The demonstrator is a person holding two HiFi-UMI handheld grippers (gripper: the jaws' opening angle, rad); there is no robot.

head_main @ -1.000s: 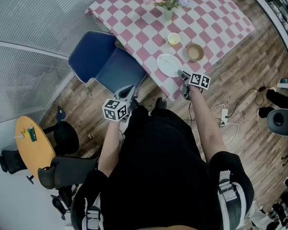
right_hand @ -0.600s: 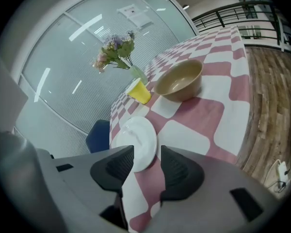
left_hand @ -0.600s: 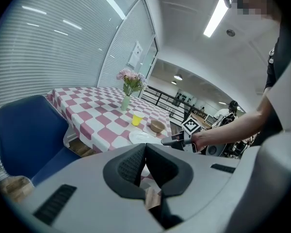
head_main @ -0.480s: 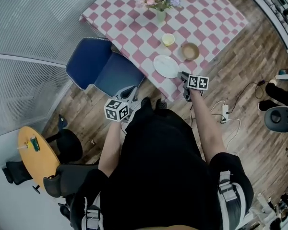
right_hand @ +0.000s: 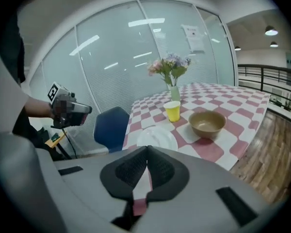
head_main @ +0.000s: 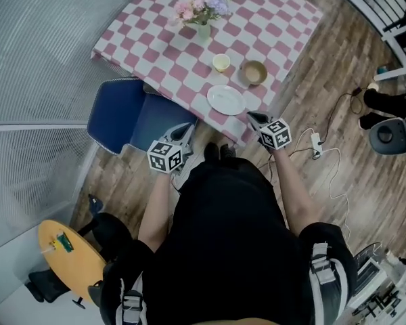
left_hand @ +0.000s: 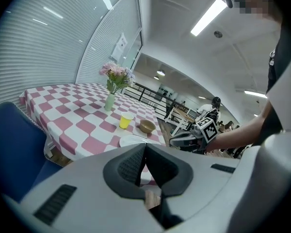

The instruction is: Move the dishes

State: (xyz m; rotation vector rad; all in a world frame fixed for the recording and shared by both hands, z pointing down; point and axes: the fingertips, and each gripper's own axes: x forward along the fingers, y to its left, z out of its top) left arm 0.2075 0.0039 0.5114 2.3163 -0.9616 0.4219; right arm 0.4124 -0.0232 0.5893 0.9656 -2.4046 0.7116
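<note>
Near the front edge of the pink checked table (head_main: 183, 46) lies a white plate (head_main: 225, 100), with a yellow cup (head_main: 221, 62) and a brown bowl (head_main: 254, 72) just behind it. My right gripper (head_main: 252, 117) hovers off the table's edge beside the plate. Its jaws have just been closing and now stand shut with nothing between them (right_hand: 147, 157). The right gripper view shows the plate (right_hand: 156, 139), cup (right_hand: 172, 111) and bowl (right_hand: 207, 123) ahead. My left gripper (head_main: 184, 134) is shut and empty (left_hand: 144, 152), held short of the table.
A vase of flowers (head_main: 201, 12) stands mid-table. A blue chair (head_main: 132, 117) sits at the table's left corner, next to my left gripper. Cables and a power strip (head_main: 316, 144) lie on the wood floor to the right. A round yellow side table (head_main: 64, 256) is behind left.
The right gripper has lifted, rolled and drawn back from the plate's edge, and its jaws have closed. The left gripper shifted slightly. The table sits further up-left in the head view.
</note>
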